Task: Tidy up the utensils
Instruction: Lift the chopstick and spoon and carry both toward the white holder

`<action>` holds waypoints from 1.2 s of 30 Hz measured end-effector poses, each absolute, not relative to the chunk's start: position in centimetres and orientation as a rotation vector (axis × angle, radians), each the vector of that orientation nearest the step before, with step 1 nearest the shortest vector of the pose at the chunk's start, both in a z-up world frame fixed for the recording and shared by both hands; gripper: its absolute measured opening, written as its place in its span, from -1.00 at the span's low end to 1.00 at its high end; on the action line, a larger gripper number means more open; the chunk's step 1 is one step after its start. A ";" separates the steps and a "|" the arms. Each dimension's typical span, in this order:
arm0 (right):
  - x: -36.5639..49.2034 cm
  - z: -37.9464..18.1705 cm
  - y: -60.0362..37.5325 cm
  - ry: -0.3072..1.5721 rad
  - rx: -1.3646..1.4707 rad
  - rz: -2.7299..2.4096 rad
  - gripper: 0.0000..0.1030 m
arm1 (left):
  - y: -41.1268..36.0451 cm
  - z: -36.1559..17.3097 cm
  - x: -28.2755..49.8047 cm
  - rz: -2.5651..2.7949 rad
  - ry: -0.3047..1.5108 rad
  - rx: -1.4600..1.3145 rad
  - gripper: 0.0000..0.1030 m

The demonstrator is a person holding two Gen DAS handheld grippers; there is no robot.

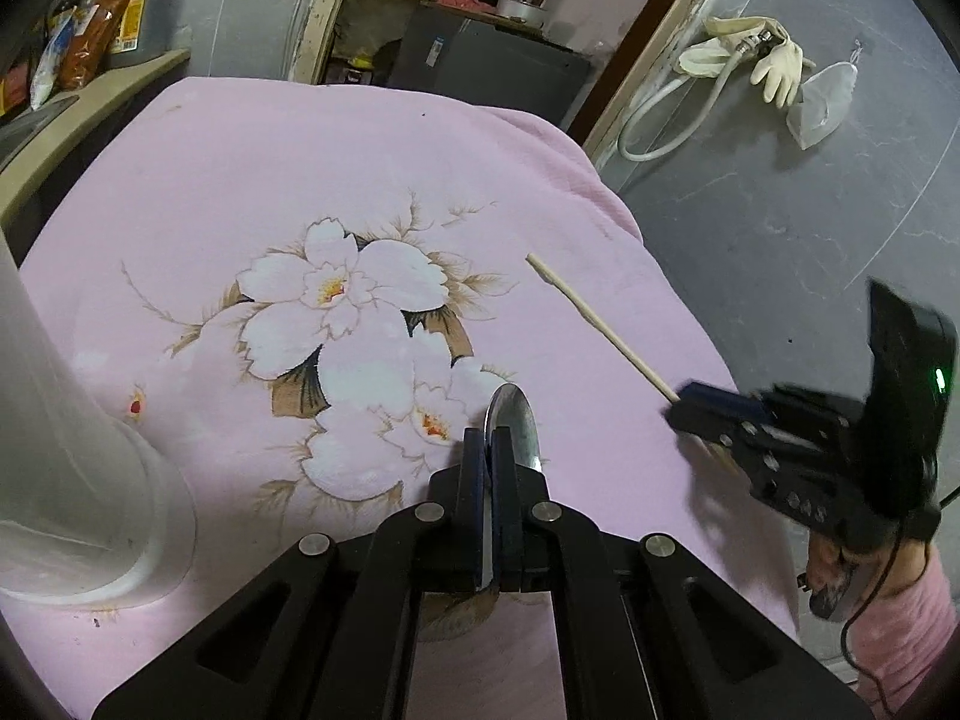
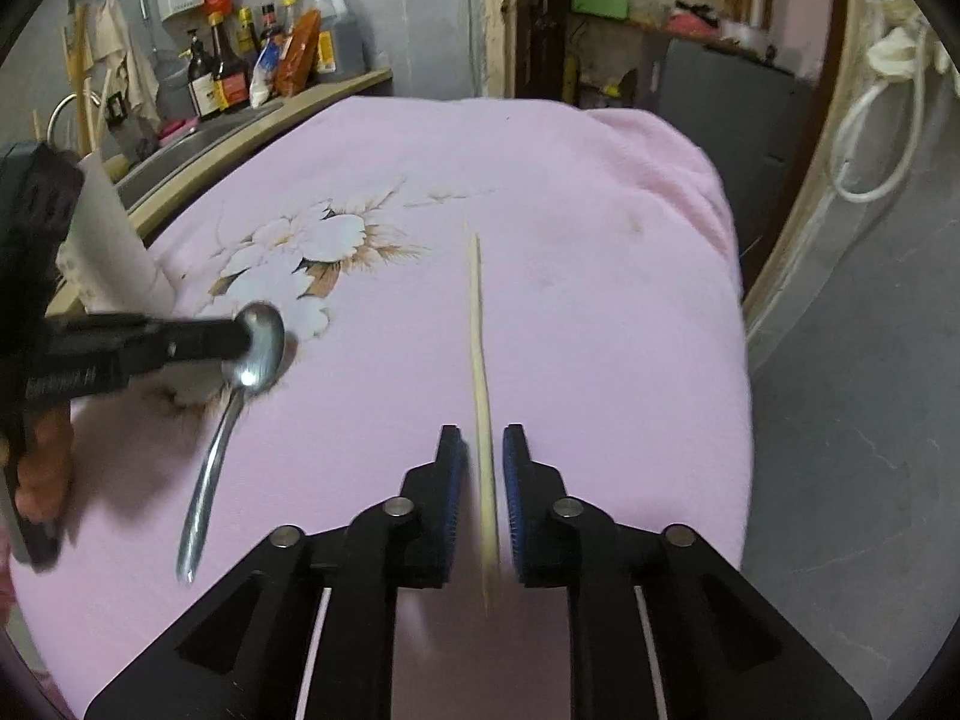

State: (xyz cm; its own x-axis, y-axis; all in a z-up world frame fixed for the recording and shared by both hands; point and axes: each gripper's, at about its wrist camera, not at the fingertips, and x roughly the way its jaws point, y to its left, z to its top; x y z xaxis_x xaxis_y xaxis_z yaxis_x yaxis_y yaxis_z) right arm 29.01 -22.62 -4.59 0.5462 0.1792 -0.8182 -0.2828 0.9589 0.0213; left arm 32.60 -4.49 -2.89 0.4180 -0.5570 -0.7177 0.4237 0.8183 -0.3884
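My left gripper point(image 1: 489, 444) is shut on a metal spoon point(image 1: 515, 420), pinching it at the bowl. In the right wrist view that gripper point(image 2: 240, 339) holds the spoon point(image 2: 264, 354) just above the pink flowered cloth point(image 2: 600, 300), handle slanting down toward the near left. A single wooden chopstick point(image 2: 480, 360) lies lengthwise between the fingers of my right gripper point(image 2: 483, 450), which is open with a small gap on each side. From the left wrist the chopstick point(image 1: 600, 330) runs to the right gripper point(image 1: 681, 411). A white cylindrical holder point(image 1: 72, 450) stands on the cloth's left side.
The cloth-covered table drops off at the right edge point(image 2: 738, 360) to a grey floor. A counter with bottles and packets point(image 2: 240, 72) and a sink runs along the far left. Rubber gloves point(image 1: 774, 66) and a hose hang on the wall at the right.
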 end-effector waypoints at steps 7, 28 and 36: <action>34.5 -5.4 -20.9 1.040 -0.131 0.317 -0.62 | -3.8 -3.1 32.8 -0.629 0.969 -0.177 -1.00; 26.2 -2.0 -22.3 0.550 0.055 0.234 -0.94 | -5.0 0.8 27.9 -0.567 0.631 -0.061 -1.00; 22.3 0.1 -20.1 0.254 -0.022 0.154 -0.95 | -4.9 1.6 24.9 -0.511 0.430 -0.035 -1.00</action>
State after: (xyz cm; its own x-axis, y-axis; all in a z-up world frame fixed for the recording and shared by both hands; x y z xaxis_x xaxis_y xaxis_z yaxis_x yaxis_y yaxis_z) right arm 22.30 -20.11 0.09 0.9563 0.1489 -0.2517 -0.1543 0.9880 -0.0020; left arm 24.92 -4.88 1.61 0.7850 -0.4810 -0.3904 0.4667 0.8736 -0.1380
